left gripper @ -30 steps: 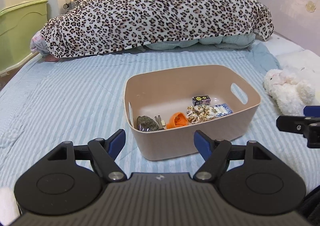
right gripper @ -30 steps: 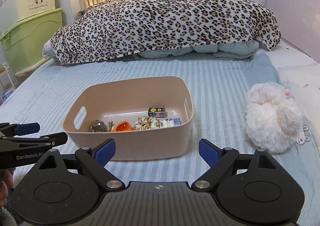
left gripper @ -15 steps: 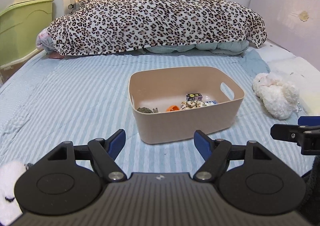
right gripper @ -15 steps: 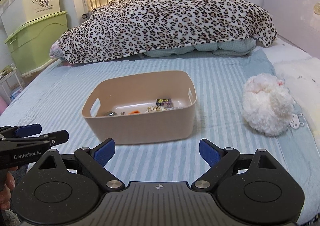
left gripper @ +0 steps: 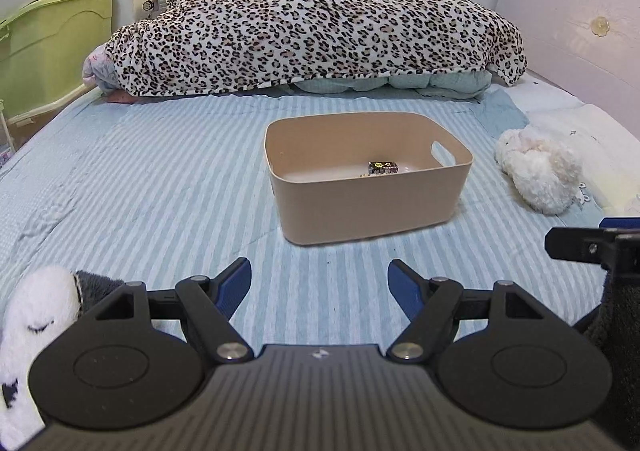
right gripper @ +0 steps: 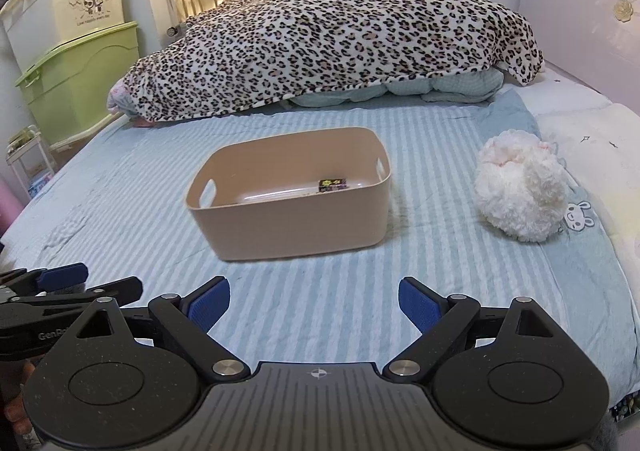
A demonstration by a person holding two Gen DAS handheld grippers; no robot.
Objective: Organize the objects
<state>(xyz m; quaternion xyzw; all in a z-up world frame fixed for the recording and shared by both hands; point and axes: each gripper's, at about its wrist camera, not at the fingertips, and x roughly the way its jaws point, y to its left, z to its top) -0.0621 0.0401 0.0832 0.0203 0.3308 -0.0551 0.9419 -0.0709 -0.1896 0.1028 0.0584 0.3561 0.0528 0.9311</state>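
Since a second ago we have drawn back; bin [left gripper: 368, 187] sits farther off, its contents mostly hidden. Left gripper [left gripper: 319, 283] and right gripper [right gripper: 314, 301] both spread wide, empty. Next: approach low, square to a loose toy. Panda plush [left gripper: 36, 315] nearest left; white plush [right gripper: 520, 191] right. Bin shows one small box [right gripper: 332, 184].

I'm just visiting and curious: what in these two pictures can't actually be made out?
- Most contents of the beige plastic bin: its near wall hides the floor in both views; only a small black patterned box shows.
- Black-and-white plush toy, left wrist view: cut off by the edge and the left gripper.
- Fluffy white plush toy: its face is turned away.
- Cream storage box's print: too small to read.
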